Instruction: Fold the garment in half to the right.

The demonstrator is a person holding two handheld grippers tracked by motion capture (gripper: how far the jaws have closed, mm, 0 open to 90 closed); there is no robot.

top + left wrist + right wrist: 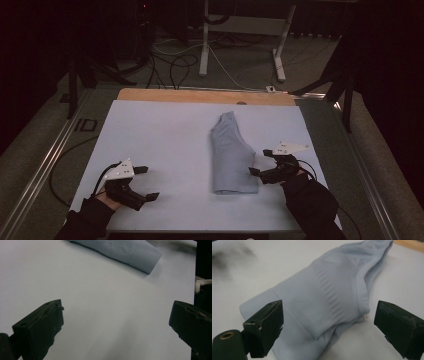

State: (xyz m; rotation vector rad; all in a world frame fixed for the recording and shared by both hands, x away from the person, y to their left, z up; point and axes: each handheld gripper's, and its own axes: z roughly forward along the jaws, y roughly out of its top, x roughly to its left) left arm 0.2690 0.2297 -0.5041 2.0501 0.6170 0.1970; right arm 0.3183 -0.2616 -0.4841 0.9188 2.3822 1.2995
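Right gripper (pixel 261 161), black two-jaw tool with grey three-cornered plate on top, sits at about 4 o'clock on the table, held by a hand in a dark sleeve (pixel 311 202) coming in from the bottom edge; jaws spread wide, nothing between them, tips pointing toward 9 o'clock at the near right edge of the folded pale blue ribbed knit garment (pixel 231 155). Whether the near jaw tip touches the fabric, cannot tell from the high view. In the right gripper view the garment (pixel 322 302) lies close ahead between and beyond the two parted jaws, a ribbed band running across it and a hem seam along its right side, far end tapering toward the bare wooden table edge (pixel 409 245). Garment lies flat just right of centre on the white table cover (pixel 160 140), long axis running 12 to 6 o'clock, narrow end at 12, wider folded end at 6. Left gripper (pixel 146 182), same black build with grey plate, rests at about 7 o'clock on the cover, well apart from the garment, jaws also wide apart and holding nothing, pointing toward 3 o'clock. In the left gripper view bare white cover (pixel 100 305) lies between the jaws, garment's folded end (pixel 135 252) far off at the top. Dark floor with cables (pixel 175 60) and white desk legs (pixel 204 40) beyond the table at 12 o'clock.
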